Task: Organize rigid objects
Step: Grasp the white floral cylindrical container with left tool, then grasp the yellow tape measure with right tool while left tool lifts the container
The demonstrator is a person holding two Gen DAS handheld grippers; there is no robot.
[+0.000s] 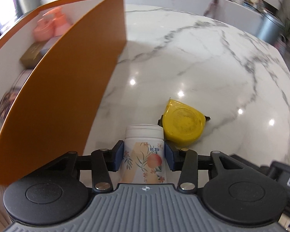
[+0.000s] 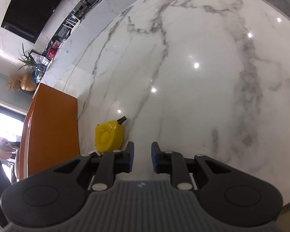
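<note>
Left claw [image 1: 144, 157] clamped on floral bottle [image 1: 144, 154] just right of orange box [image 1: 54, 89], mid-transfer; next: clear wall, drop inside; right claw [image 2: 142, 157] released, empty, yellow tape measure [image 2: 108, 136] waiting on tabletop [image 2: 193, 77].

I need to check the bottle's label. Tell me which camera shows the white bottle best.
The left wrist view. The white bottle stands upright between the left tool's pads, close to the lens, its peach and flower print and white cap facing the camera. The right wrist view shows none of it, only the yellow tape measure and orange box.
</note>
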